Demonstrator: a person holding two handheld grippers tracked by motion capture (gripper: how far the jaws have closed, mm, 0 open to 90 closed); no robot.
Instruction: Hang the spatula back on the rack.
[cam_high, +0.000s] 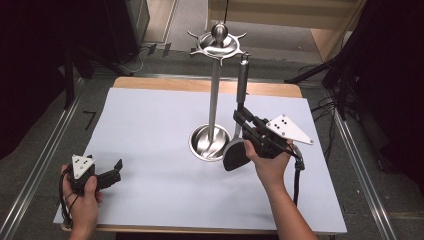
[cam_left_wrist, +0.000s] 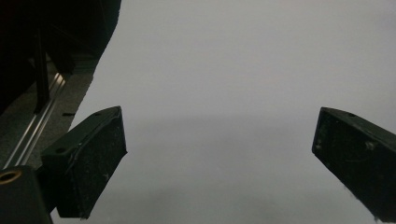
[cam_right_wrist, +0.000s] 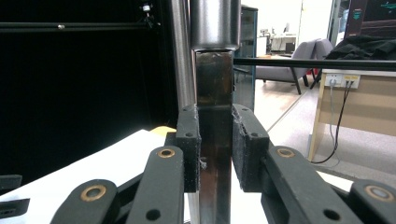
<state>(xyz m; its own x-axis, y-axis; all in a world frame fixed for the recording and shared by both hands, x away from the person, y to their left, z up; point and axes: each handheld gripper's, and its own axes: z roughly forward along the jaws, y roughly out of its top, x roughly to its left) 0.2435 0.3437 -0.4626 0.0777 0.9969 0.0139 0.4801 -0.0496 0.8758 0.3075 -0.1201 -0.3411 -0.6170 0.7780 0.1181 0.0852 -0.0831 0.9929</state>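
1. Right tongs (cam_high: 239, 116) pinch the flat metal shank of a black-headed, steel-handled spatula (cam_high: 236, 152), held upright just beside the polished steel utensil stand (cam_high: 214, 95) on the white counter (cam_high: 150, 200).
2. Left tongs (cam_left_wrist: 219, 154) rest spread apart, holding nothing.
3. No legible writing appears.

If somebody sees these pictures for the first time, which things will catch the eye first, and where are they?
First comes the tall steel utensil stand in the middle of the white table, with a round base and hooks at its crown. Right beside it, the right gripper is shut on the shaft of a black-headed spatula, whose handle hangs from a hook. The left gripper waits open near the table's front left corner.
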